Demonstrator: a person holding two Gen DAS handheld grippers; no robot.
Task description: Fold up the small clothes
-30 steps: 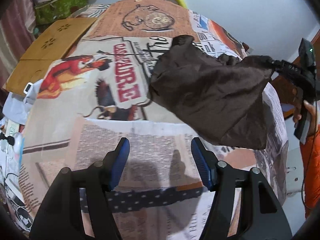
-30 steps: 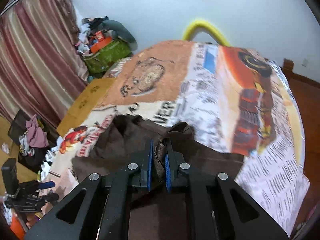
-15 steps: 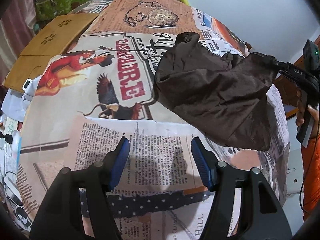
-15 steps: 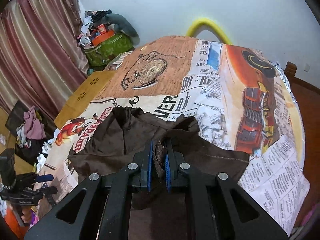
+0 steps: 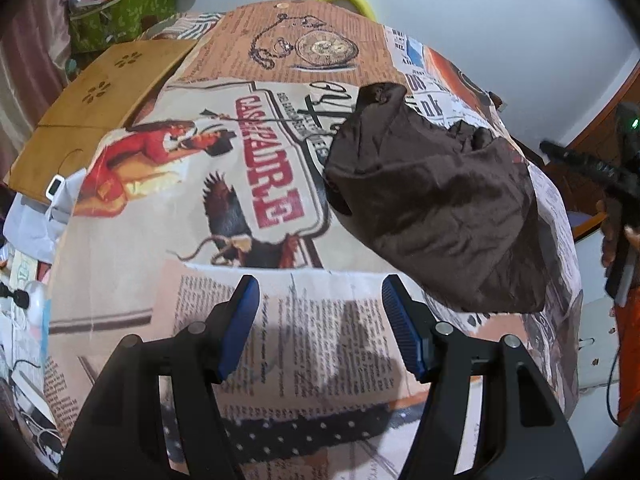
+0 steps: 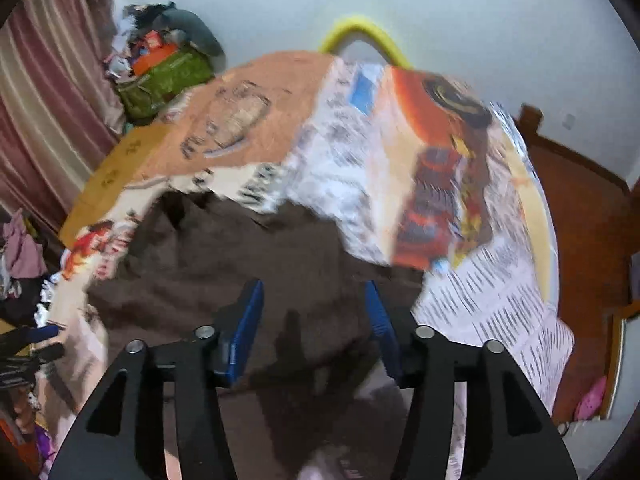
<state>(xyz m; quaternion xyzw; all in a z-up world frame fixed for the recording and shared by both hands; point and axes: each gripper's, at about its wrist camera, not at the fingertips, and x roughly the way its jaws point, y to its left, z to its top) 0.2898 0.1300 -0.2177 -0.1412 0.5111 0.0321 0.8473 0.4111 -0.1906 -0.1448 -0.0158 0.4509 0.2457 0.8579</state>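
A crumpled dark brown garment (image 5: pixel 432 208) lies on the printed bedspread (image 5: pixel 200 184), right of centre in the left wrist view. My left gripper (image 5: pixel 320 300) stands open above the bedspread, near the garment's lower left edge, with nothing between its fingers. The right wrist view is blurred. There my right gripper (image 6: pixel 314 296) has its jaws opening, and the brown garment (image 6: pixel 240 264) lies below them, with no pad pressing on it. In the left wrist view the right gripper's black fingers (image 5: pixel 576 162) hang just past the garment's right edge.
A tan board with flower cut-outs (image 5: pixel 100 96) leans at the bed's left side. A green bag with clutter (image 6: pixel 164 80) and a yellow hoop (image 6: pixel 360 32) sit at the far end. A wooden frame (image 6: pixel 580 220) borders the right. A person's hand (image 5: pixel 612 228) grips the right tool.
My right gripper's jaws have parted and let go of the garment's edge. The brown cloth has dropped from its lifted stretch onto the bed. The left gripper keeps the same opening.
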